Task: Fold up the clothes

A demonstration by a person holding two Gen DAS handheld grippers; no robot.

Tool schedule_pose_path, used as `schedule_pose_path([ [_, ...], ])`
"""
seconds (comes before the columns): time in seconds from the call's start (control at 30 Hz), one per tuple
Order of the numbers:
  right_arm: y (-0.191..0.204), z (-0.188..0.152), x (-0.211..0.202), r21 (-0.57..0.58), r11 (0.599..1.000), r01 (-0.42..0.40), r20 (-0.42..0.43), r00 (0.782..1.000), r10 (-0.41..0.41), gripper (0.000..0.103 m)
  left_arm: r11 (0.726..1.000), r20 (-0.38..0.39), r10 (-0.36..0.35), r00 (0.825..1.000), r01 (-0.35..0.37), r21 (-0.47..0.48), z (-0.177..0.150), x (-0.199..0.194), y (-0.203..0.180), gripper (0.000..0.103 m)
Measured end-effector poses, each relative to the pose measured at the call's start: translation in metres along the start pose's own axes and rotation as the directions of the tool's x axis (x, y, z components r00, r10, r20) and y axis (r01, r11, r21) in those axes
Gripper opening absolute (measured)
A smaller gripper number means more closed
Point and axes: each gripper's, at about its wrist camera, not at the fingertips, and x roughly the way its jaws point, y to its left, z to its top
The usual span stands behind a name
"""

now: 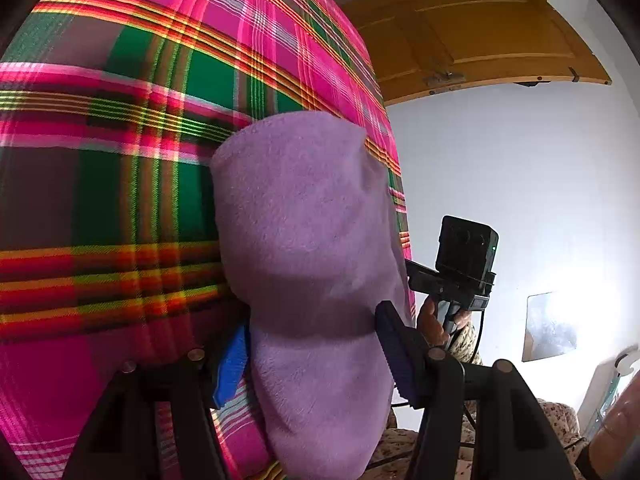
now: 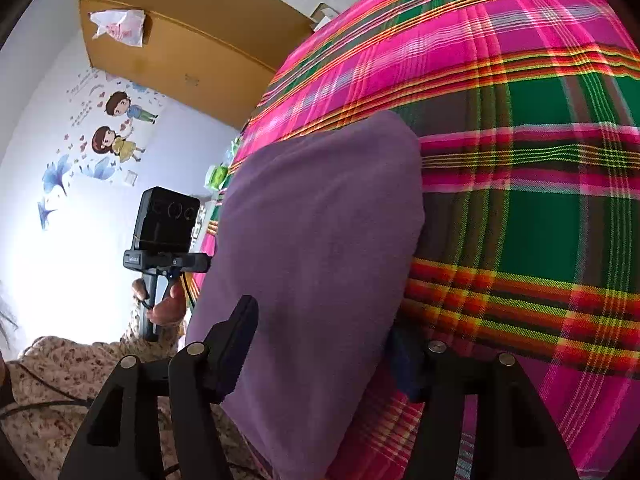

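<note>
While both grippers carry the purple fleece garment (image 1: 304,264) above the plaid bedspread (image 1: 120,160), keep the two held ends level with each other and the cloth taut between them, so the fold falls square when you lower it.

Left wrist view. Item: left gripper (image 1: 312,354), jaws clenched on a thick bunch of the fleece; the blue pad (image 1: 230,364) presses one side, the dark pad (image 1: 394,344) the other. The fleece passes through the jaws and bulges forward beyond them, over the plaid and near the bedspread's right edge as this view shows it. Whether it touches the bedspread cannot be told. Item: the other gripper's camera block (image 1: 466,252) and the hand on its grip (image 1: 434,318), just beside the fleece, off the bedspread's edge. Item: a yellow-brown wooden cabinet (image 1: 480,36) on the white wall behind.

Right wrist view. Item: right gripper (image 2: 324,344), jaws grasping the same fleece (image 2: 320,260), which fills the gap between the fingers and spreads ahead as a broad smooth panel. It sits over the bedspread's (image 2: 520,160) left edge in this view. Judgement: your grip sits well into the cloth, so slippage seems unlikely; watch for uneven ends instead. Item: the other gripper's camera (image 2: 166,220), near the fleece's left side. Item: cartoon wall stickers (image 2: 116,128) beyond.
</note>
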Motion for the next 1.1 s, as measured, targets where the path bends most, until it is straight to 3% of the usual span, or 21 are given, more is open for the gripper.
schedule_pose_path([
  [0.2, 0.001, -0.003, 0.004, 0.018, 1.0, 0.011, 0.006, 1.0, -0.011, 0.059, 0.999, 0.014, 0.022, 1.0, -0.022, 0.03, -0.002, 0.001, 0.0, 0.057],
  [0.3, -0.002, -0.005, 0.003, 0.017, 0.998, 0.065, 0.023, 0.998, -0.065, 0.033, 1.0, 0.027, 0.016, 1.0, -0.016, 0.011, -0.002, -0.002, 0.004, 0.049],
  [0.43, -0.005, -0.01, 0.0, 0.046, 0.998, 0.051, 0.062, 0.997, -0.054, 0.031, 0.999, 0.043, 0.035, 0.998, -0.036, 0.018, -0.003, -0.002, 0.0, 0.047],
  [0.77, 0.018, -0.011, 0.008, -0.016, 0.982, 0.188, 0.111, 0.976, -0.185, 0.025, 0.992, 0.074, 0.103, 0.992, -0.108, 0.061, -0.005, 0.001, -0.012, 0.039],
  [1.1, 0.034, -0.012, 0.003, -0.039, 0.968, 0.247, 0.175, 0.956, -0.237, 0.02, 0.989, 0.091, 0.117, 0.989, -0.124, 0.078, 0.001, 0.004, -0.025, 0.035],
])
